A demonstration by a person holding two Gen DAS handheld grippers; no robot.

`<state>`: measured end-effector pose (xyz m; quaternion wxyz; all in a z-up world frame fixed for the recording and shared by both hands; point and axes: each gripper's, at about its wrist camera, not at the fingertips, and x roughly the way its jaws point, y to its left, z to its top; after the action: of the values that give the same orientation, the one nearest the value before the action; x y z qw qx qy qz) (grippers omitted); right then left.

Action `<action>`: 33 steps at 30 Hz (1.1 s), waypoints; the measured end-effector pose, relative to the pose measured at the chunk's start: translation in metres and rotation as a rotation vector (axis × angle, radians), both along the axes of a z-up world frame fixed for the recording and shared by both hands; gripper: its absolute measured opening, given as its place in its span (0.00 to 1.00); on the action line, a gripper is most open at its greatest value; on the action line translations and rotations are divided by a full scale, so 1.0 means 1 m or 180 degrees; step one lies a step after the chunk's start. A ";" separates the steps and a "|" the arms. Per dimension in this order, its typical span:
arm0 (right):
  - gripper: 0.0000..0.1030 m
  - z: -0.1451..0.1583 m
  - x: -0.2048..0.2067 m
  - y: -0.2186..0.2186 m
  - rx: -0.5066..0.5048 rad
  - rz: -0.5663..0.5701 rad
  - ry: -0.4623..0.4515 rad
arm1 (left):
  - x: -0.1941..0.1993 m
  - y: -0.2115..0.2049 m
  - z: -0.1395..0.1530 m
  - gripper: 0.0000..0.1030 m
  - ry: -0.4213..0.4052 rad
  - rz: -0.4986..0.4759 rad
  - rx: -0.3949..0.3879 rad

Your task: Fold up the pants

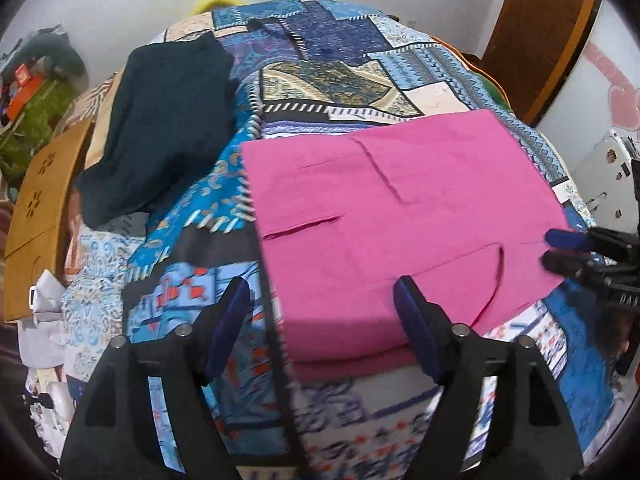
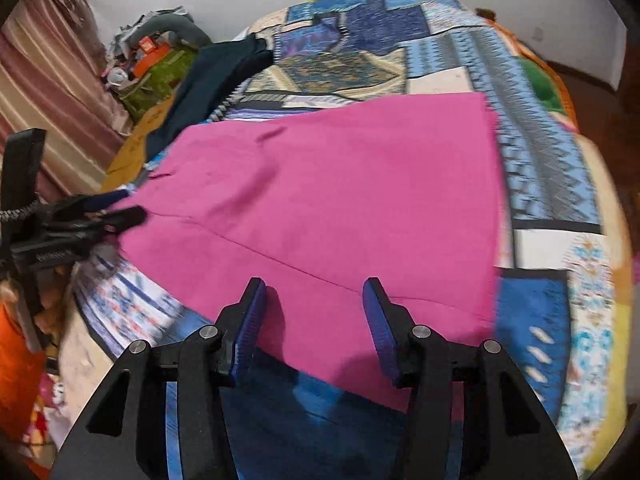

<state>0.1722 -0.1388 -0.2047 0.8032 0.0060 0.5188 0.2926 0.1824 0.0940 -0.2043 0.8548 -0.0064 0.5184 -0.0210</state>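
The pink pants (image 1: 400, 216) lie folded flat on the patchwork bedspread (image 1: 328, 60); they fill the middle of the right wrist view (image 2: 340, 200). My left gripper (image 1: 322, 304) is open and empty, above the pants' near left corner. My right gripper (image 2: 314, 304) is open and empty, above the pants' near edge. Each gripper shows in the other's view: the right one (image 1: 554, 248) at the pants' right edge, the left one (image 2: 128, 206) at their left edge, fingers apart there too.
A dark navy garment (image 1: 160, 132) lies on the bed at the back left, also in the right wrist view (image 2: 208, 84). A wooden board (image 1: 44, 200) stands at the bed's left side. Clutter (image 2: 148, 52) sits beyond the bed's far left; a wooden door (image 1: 540, 32) at the far right.
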 end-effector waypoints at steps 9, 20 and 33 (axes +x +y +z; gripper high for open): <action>0.44 0.001 -0.016 -0.043 -0.0167 -0.0163 -0.0095 | -0.016 0.005 0.002 0.78 -0.0042 0.0080 -0.0059; 0.45 0.016 -0.018 -0.073 -0.0251 -0.0414 -0.0153 | -0.030 0.015 0.023 0.78 -0.0005 0.0179 -0.0076; 0.50 0.061 0.019 -0.061 -0.0073 -0.0437 -0.0607 | 0.024 0.024 0.059 0.77 -0.0305 0.0144 -0.0106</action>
<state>0.1916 -0.1999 -0.1436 0.8671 0.0044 0.4417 0.2302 0.2064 0.1175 -0.1451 0.8787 -0.0313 0.4763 -0.0105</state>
